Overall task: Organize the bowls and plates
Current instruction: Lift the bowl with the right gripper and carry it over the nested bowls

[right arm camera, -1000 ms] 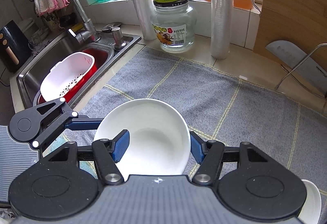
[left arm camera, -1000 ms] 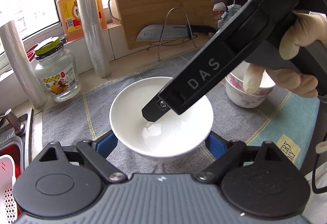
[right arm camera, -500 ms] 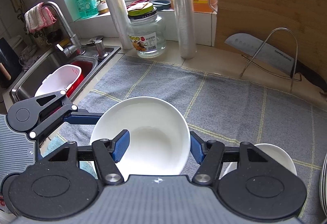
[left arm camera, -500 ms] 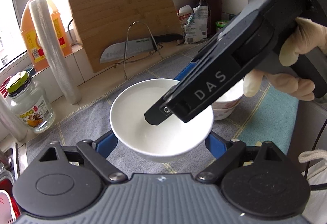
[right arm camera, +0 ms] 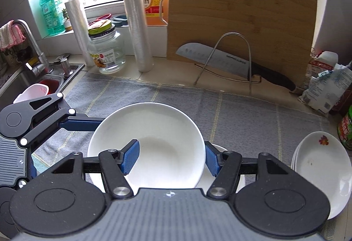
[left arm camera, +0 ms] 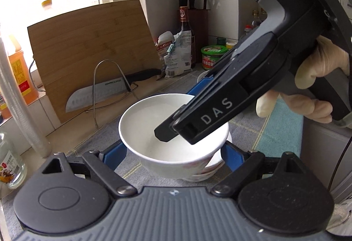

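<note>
A kitchen counter (right arm camera: 253,115) under a window is spread with a grey checked cloth, with a bamboo cutting board (right arm camera: 239,21) leaning at the back and a knife (right arm camera: 231,62) propped on a wire stand before it. The white bowl (right arm camera: 151,142) is carried above the cloth, held by both tools at once, and hangs just over a second bowl (left arm camera: 211,166) with a floral rim, which sits near a small stack of plates (right arm camera: 319,166) at the right. The bowl is glazed ceramic: stiff, smooth and slippery, fairly light for its size but sure to chip or break if dropped or knocked against the one beneath. Its thin rim is the natural place to pinch, one pad inside and one outside, while a hold across the outer wall steadies it. The left hand-held gripper (left arm camera: 173,153) does the latter, its blue pads (left arm camera: 114,153) spread about half wide and pressing on opposite sides of the bowl's body. The right hand-held gripper (right arm camera: 171,157) is clamped on the near rim, one pad (right arm camera: 131,157) lying inside the basin and the other behind the outer wall, the jaws drawn in as far as the rim allows. I judge the bowl is about to be nested into the one below, which calls for a level, gentle lowering.
</note>
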Demonstrator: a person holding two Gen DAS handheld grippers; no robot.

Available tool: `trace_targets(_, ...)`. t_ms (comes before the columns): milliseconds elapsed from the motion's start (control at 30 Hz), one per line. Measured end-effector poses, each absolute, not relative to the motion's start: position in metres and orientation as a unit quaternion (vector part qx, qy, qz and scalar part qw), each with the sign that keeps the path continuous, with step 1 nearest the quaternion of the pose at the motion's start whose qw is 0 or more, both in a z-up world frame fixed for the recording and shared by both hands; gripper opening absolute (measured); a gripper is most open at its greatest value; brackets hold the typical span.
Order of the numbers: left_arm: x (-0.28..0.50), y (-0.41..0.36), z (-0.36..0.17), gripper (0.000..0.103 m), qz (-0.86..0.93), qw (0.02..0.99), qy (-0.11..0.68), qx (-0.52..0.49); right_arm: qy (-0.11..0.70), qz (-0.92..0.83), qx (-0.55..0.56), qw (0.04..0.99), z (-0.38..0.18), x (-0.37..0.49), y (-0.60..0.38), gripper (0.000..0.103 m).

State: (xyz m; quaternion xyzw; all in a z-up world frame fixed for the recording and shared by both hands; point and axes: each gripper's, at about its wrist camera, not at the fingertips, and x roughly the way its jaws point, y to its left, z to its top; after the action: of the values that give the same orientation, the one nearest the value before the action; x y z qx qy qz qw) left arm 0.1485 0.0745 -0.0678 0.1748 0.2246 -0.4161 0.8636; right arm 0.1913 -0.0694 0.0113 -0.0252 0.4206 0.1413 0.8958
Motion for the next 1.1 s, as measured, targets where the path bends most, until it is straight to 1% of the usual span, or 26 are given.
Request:
trace_targets(267,0.155,0.049,-0.078,0.092,-0.433,0.856,0.225,0.17,0.426,0.114,-0.019,0.897,0.004,0.195,-0.095,0.068)
trace_targets(433,0.162,0.037,-0.091,0.092,-0.439,0.85,0.238,0.17,0.439,0.102,-0.01,0.892,-0.006,0.199,-0.106,0.068)
trace_targets(1100,0.167,0.029,-0.108,0.092,-0.434,0.84,0.27,0.181,0.462,0.107,-0.002,0.881,-0.022,0.207,-0.111,0.068)
